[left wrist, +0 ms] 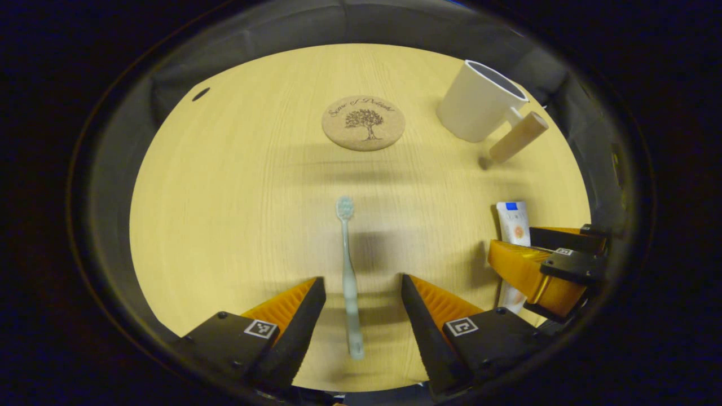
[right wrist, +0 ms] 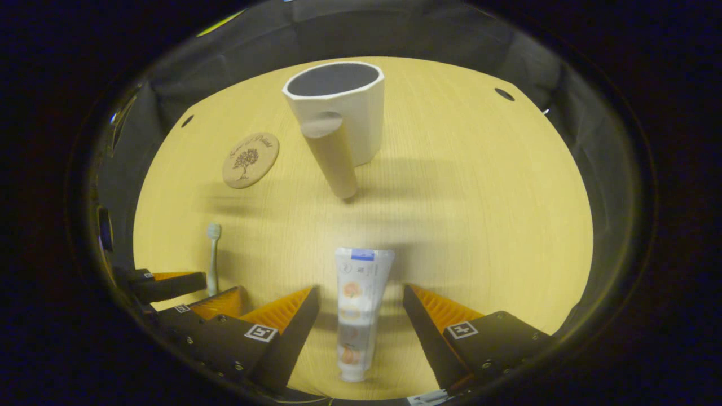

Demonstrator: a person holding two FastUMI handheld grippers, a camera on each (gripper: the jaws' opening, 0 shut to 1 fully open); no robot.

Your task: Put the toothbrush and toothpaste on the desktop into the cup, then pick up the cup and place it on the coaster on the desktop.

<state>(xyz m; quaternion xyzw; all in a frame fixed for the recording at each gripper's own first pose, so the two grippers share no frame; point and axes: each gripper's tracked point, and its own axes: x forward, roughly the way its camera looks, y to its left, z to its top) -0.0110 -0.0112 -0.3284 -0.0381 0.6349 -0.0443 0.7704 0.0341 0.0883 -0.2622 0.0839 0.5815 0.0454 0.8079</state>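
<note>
Left gripper point(left wrist: 362, 287) agape astride toothbrush point(left wrist: 348, 270), right gripper point(right wrist: 361, 299) astride toothpaste point(right wrist: 357, 304)

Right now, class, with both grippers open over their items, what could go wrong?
1. The toothbrush is thin and lies flat between the left gripper fingers; closing may pinch it crookedly or miss it.
2. The toothpaste tube is soft; the right gripper could squash it.
3. The cup has a long handle pointing toward the grippers; a passing gripper might knock it.
</note>
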